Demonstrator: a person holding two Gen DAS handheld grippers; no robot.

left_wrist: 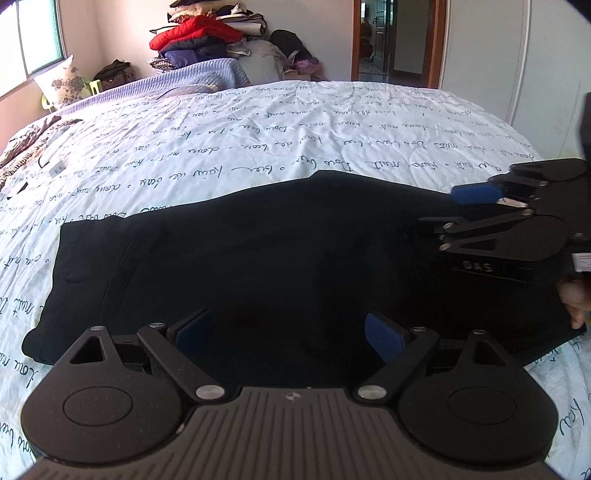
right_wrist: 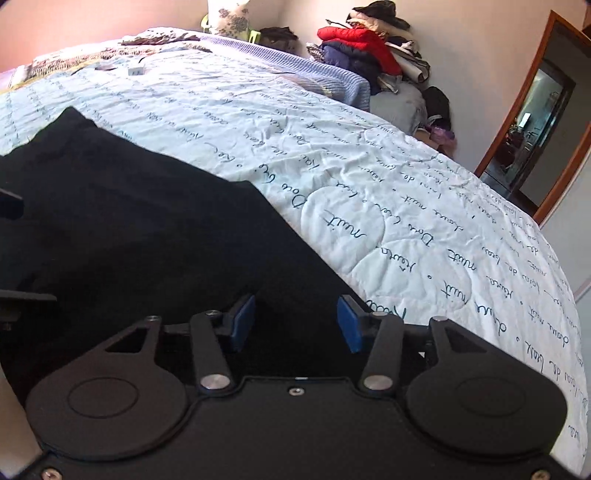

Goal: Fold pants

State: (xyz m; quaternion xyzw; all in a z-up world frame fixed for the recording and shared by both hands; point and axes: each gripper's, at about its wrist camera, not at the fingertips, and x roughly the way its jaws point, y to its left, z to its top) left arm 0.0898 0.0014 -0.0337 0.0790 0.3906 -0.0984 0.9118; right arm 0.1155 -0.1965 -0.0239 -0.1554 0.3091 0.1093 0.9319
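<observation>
Black pants (left_wrist: 258, 258) lie flat and folded lengthwise across the white quilt with script print (left_wrist: 295, 125), waistband to the left. My left gripper (left_wrist: 288, 332) hovers over their near edge, open wide, with nothing between its blue pads (left_wrist: 380, 338). My right gripper (left_wrist: 439, 208) reaches in from the right over the leg part, at the far edge. In the right wrist view its jaws (right_wrist: 295, 325) stand about half as wide as the left's. Black cloth (right_wrist: 147, 240) shows below and between them, but no pinch on it is visible. A hand (left_wrist: 574, 306) shows behind it.
A folded blue blanket (left_wrist: 210, 74) and a pile of clothes with a red jacket (left_wrist: 195, 33) sit at the far side of the bed. A flowered pillow (left_wrist: 61, 83) leans by the window. A doorway (left_wrist: 395, 37) opens at the back right. A small white item (left_wrist: 57, 168) lies on the quilt at left.
</observation>
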